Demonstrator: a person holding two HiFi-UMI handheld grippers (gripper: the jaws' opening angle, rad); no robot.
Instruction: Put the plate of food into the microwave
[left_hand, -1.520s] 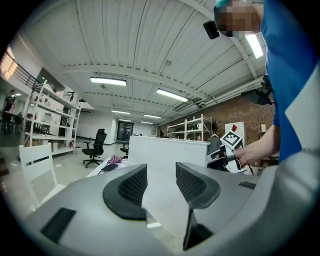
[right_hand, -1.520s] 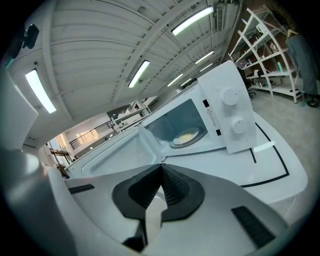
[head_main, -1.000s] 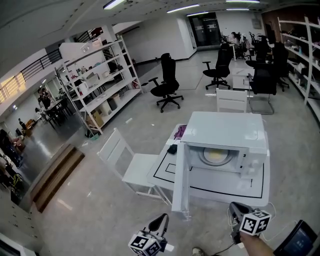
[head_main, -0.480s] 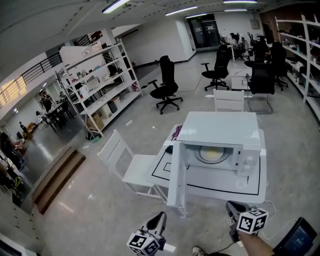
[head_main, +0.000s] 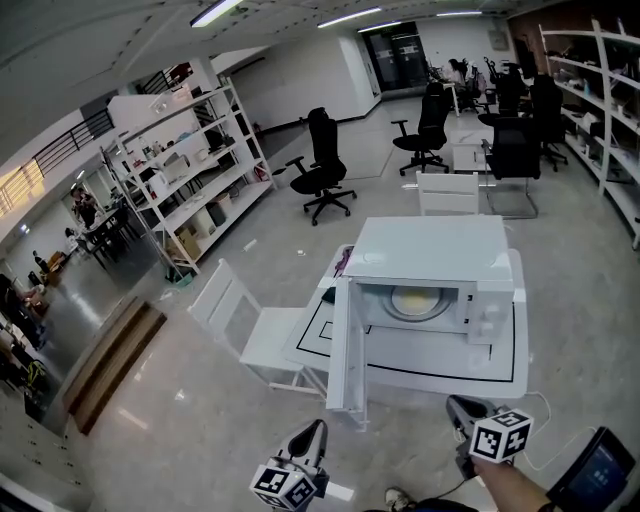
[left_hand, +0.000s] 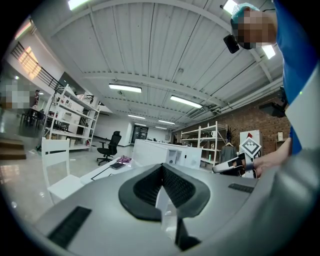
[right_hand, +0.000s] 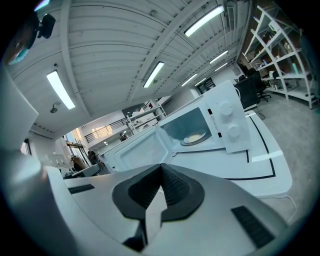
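Both claws are clenched on nothing, left gripper (head_main: 318, 430) at 6 o'clock and right gripper (head_main: 459, 405) at 5 o'clock of the head view, and beyond them on the table (head_main: 500, 372) the microwave (head_main: 430, 248), door (head_main: 341, 350) open at its 9 o'clock, holds the plate (head_main: 412, 300) of food, as it did a second ago.

Ahead of the right hand-held gripper (head_main: 462, 410), whatever lies on the plate (head_main: 413, 300) inside the microwave (head_main: 430, 255) is too small to tell. The left hand-held gripper (head_main: 314, 435) is cut off at the bottom edge.
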